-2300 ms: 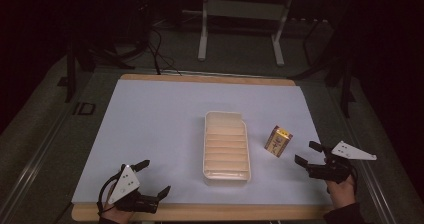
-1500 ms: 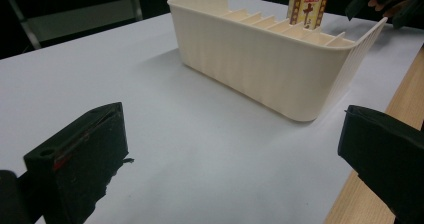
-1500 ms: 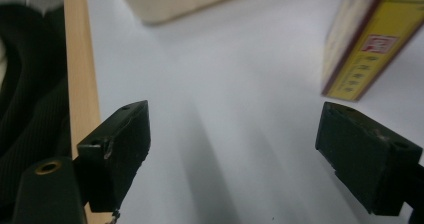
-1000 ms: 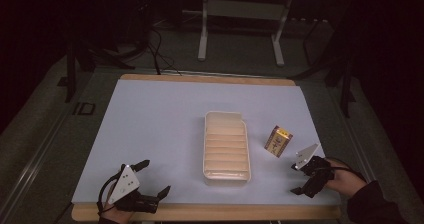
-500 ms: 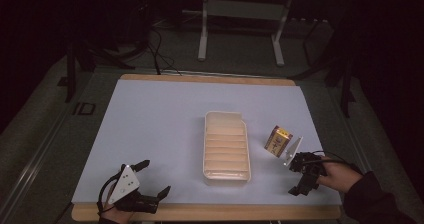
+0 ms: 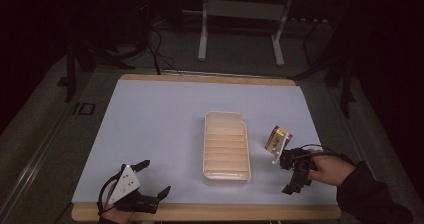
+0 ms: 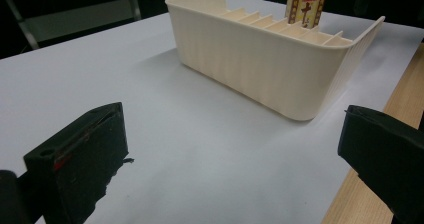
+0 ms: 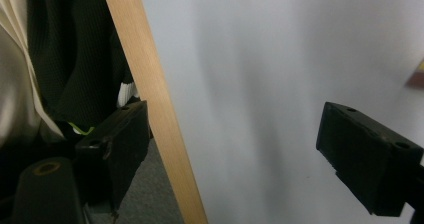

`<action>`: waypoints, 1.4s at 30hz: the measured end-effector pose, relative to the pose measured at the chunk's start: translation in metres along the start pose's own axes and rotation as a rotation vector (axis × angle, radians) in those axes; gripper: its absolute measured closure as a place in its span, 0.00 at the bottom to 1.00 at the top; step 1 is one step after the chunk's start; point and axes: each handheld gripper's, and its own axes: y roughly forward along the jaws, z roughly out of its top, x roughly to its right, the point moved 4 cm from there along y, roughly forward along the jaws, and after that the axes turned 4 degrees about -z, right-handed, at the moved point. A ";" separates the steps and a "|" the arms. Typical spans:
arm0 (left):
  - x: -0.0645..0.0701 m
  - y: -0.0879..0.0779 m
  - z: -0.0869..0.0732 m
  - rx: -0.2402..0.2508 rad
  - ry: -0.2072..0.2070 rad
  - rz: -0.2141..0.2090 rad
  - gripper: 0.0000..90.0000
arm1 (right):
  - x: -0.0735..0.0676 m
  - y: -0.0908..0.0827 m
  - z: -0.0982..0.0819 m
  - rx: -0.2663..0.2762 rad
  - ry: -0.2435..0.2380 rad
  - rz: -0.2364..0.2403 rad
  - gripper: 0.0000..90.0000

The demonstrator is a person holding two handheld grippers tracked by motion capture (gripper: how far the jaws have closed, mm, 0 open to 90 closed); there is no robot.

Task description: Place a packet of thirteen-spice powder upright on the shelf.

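Observation:
A cream ribbed tray (image 6: 226, 144) lies at the middle of the white table mat. Just right of it a small yellow and brown packet (image 6: 277, 138) stands tilted. My right gripper (image 6: 287, 174) hovers close in front of the packet, turned on its side, jaws open and empty. In the right gripper view the right gripper (image 8: 240, 149) spans the mat and the wooden table edge (image 8: 160, 109). My left gripper (image 6: 152, 178) rests open at the front left. In the left gripper view the left gripper (image 7: 230, 159) faces the tray (image 7: 260, 69), with the packet (image 7: 305, 4) behind it.
The white mat (image 6: 160, 119) covers the table, with a wooden strip (image 6: 210, 211) along the front edge. A dark sleeve (image 6: 372, 194) reaches in from the lower right. Stand legs (image 6: 240, 29) rise on the dark floor beyond the table.
My right gripper has moved left from the table's right edge to just in front of the packet and has rolled onto its side. The left gripper, tray and packet have stayed put.

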 end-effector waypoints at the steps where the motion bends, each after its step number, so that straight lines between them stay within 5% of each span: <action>1: 0.000 0.000 0.000 0.000 -0.001 0.000 0.00 | -0.001 -0.002 0.003 -0.004 -0.001 0.003 0.15; 14: 0.000 0.000 0.000 -0.002 -0.001 0.000 0.00 | -0.001 -0.036 0.028 0.003 -0.036 -0.005 0.15; 23: 0.000 0.000 0.000 -0.006 0.003 0.001 0.00 | 0.015 -0.071 0.037 0.043 -0.019 -0.070 0.14; 32: 0.000 0.000 -0.001 -0.007 0.003 -0.001 0.00 | 0.048 -0.092 0.039 0.087 0.072 -0.126 0.15; 42: 0.000 0.001 -0.001 -0.006 0.002 -0.004 0.00 | 0.076 -0.092 0.036 0.102 0.173 -0.194 0.15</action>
